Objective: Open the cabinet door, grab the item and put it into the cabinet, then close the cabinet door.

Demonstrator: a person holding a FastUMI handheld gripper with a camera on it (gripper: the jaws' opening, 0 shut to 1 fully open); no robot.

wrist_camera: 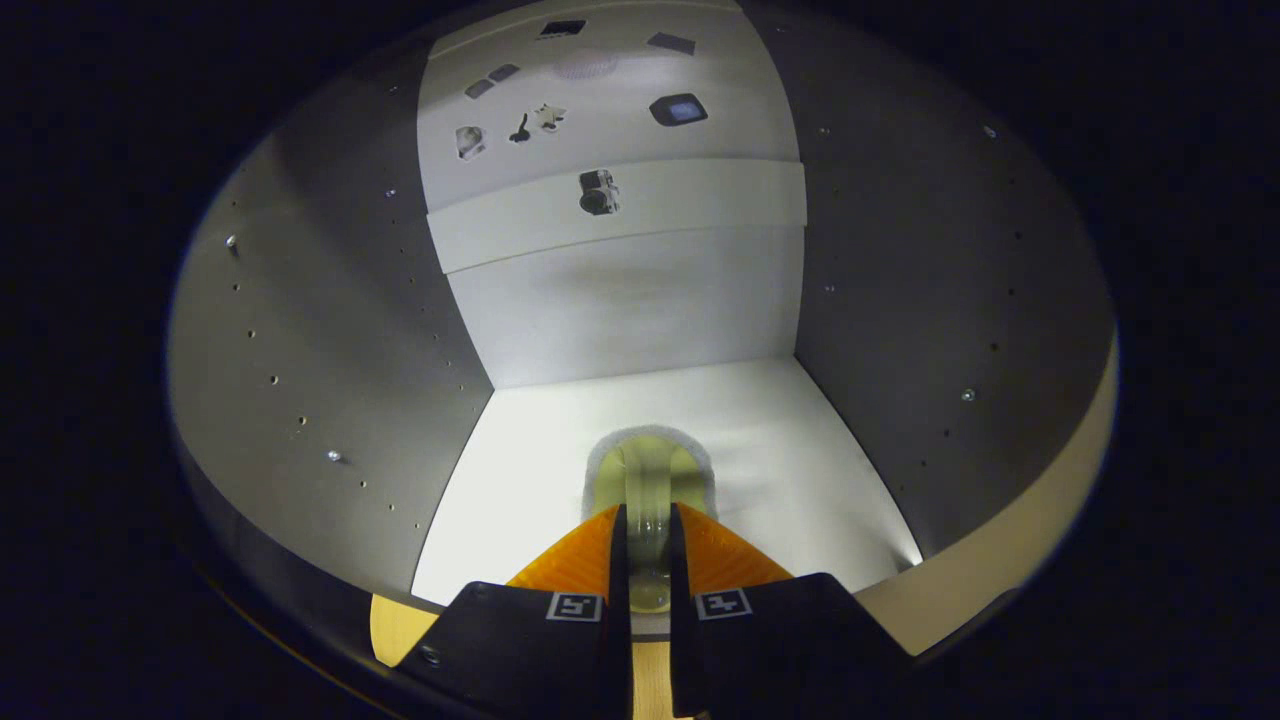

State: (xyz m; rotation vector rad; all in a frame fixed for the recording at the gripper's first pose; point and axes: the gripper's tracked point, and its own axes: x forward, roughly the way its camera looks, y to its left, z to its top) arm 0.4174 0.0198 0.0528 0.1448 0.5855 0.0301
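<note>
Reaching into the open cabinet [330, 330], the gripper [648, 545] has its two fingers drawn close together with a pale, translucent yellowish item [650, 480] pinched between them; both fingers [618, 560] press against its narrow clear part, so the claw is clamped on it. The item's rounded far end pokes out just ahead of the fingertips and sits low over the cabinet's white floor [780, 470], ringed by a grey shadow; whether it touches the floor cannot be told.

The cabinet is a plain box: grey side walls on either hand, dotted with rows of small shelf-pin holes and a few screws [333, 456], and a white back wall [640, 320] well beyond the fingers. A lighter white band [700, 205] runs across the back wall higher up. Above it the upper surface carries several small dark patches, among them a dark rounded square [679, 109] and a camera-like shape [598, 191] on the band; what they are is too small to tell.

At the near right, the cabinet's pale front edge [1010, 560] curves past the gripper. Below the fingers a strip of light wood [392, 625] shows at the cabinet's lip.
</note>
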